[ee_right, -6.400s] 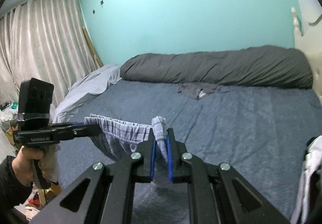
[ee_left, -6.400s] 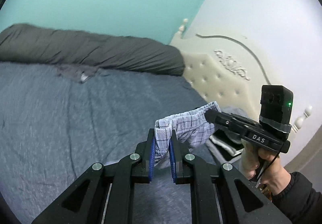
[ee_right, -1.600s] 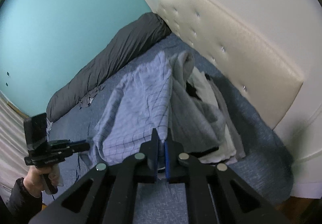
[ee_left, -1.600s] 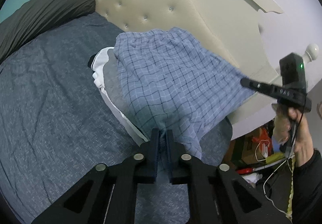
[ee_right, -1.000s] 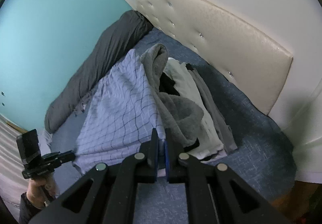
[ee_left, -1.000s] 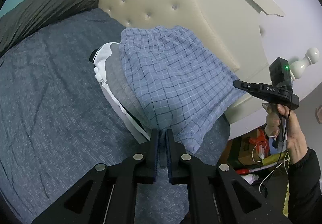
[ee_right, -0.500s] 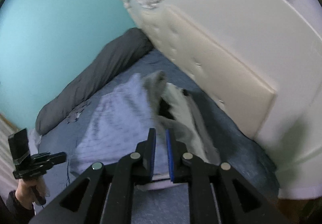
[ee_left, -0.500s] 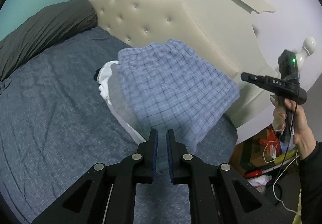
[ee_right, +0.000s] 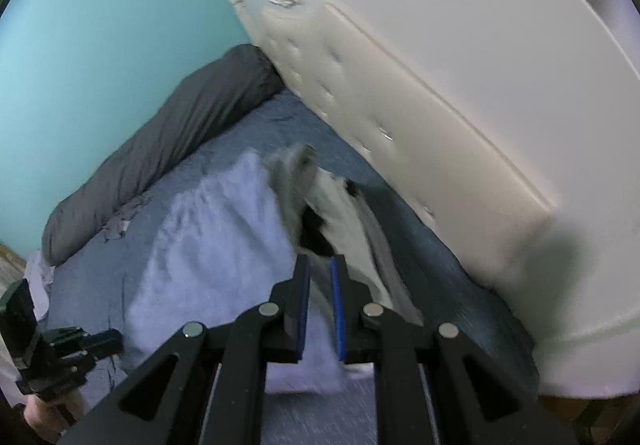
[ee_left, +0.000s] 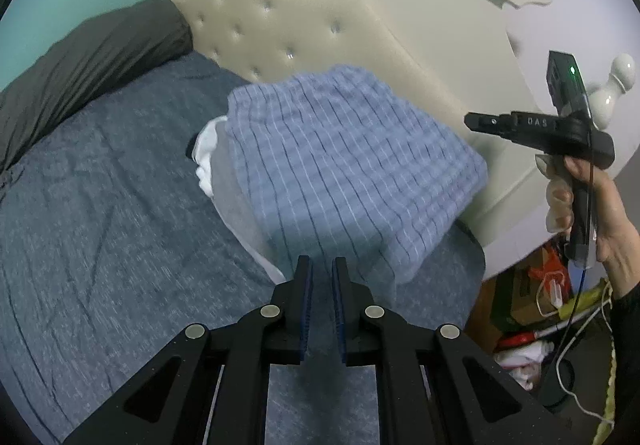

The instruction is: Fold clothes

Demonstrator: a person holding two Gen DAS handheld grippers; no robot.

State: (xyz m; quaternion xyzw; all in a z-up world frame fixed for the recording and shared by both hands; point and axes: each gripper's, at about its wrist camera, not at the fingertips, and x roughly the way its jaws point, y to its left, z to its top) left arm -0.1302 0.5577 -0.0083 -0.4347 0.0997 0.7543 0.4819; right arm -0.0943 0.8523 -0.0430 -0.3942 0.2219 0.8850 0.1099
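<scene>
Nearest, the left gripper (ee_left: 319, 305) hangs with its jaws slightly apart and nothing between them; the right gripper (ee_right: 319, 305) likewise. Just beyond, the checked shorts (ee_left: 344, 169) lie folded atop a pile of clothes (ee_left: 212, 161) on the bed (ee_left: 100, 205), by the headboard (ee_left: 280, 29). Thin, limp cotton, probably light and floppy; best pinched at a hem or the waistband.

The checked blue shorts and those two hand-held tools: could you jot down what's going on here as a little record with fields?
Garment: checked blue shorts, lying on a pile of clothes
Surface: bed with grey-blue cover, beside a cream tufted headboard
Left tool: open, empty, just short of the shorts
Right tool: open, empty, over the pile
Image quality: right view blurred
</scene>
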